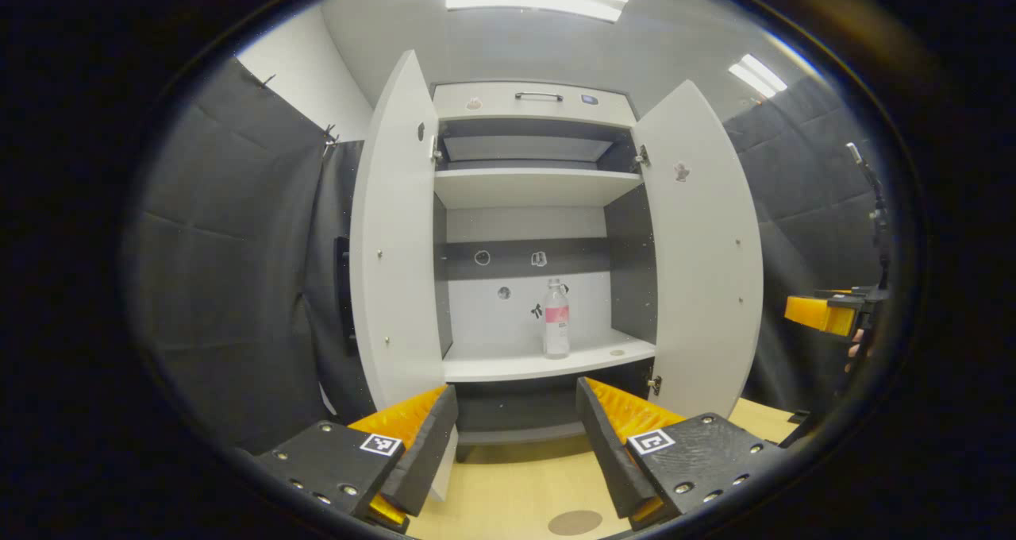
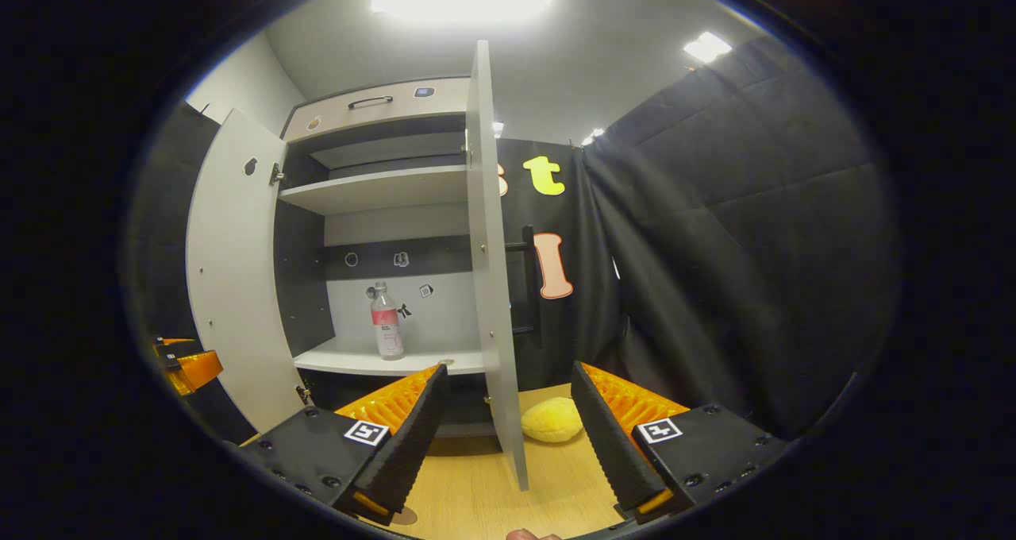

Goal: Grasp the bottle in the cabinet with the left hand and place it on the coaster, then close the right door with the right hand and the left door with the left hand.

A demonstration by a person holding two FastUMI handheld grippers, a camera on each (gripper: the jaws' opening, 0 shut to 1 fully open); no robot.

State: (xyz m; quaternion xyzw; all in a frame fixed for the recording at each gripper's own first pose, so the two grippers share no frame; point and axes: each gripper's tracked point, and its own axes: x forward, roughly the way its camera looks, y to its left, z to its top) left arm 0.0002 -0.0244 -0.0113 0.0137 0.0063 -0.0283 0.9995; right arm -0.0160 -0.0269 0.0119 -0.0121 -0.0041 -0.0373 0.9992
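A clear bottle (image 1: 556,319) with a pink label stands upright on the lower shelf of the white cabinet (image 1: 548,360), both doors swung wide. The left door (image 1: 394,246) and right door (image 1: 702,254) frame the opening. My left gripper (image 1: 516,421) is open, held in front of and below that shelf, well short of the bottle. A round brown coaster (image 1: 575,522) lies on the wooden table under it. In the right gripper view the bottle (image 2: 386,323) stands on the shelf, the right door (image 2: 494,270) is edge-on ahead, and my right gripper (image 2: 508,413) is open and empty.
A yellow soft object (image 2: 551,419) lies on the table beside the right door. The other gripper (image 1: 821,312) hangs at the right edge of the left gripper view. An upper shelf (image 1: 532,184) and a top drawer with a handle (image 1: 538,95) sit above.
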